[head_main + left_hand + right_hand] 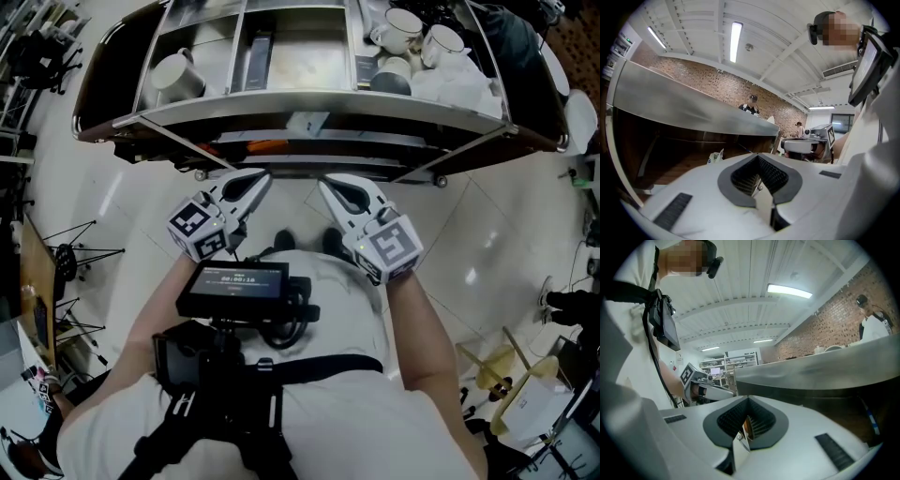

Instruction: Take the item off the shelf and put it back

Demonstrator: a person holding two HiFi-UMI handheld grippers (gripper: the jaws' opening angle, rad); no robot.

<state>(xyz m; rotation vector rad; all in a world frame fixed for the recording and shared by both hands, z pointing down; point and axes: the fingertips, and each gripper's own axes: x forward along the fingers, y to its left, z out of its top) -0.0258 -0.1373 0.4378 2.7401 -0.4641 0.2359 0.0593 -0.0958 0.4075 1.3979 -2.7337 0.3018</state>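
Left gripper [255,182] closed, right gripper [330,188] closed

The left hand-held gripper [263,176] and the right hand-held gripper [323,184] have pale grey-white shells with dark grey ribbed pads, and each carries a cube of black-and-white square markers. The shelf [309,109] is brushed steel grey with a dark rim. The mugs [403,28] on it are white. The floor [487,234] is glossy off-white tile. The far wall [708,77] is mottled reddish-brown brick. The person's shirt [328,422] is white.
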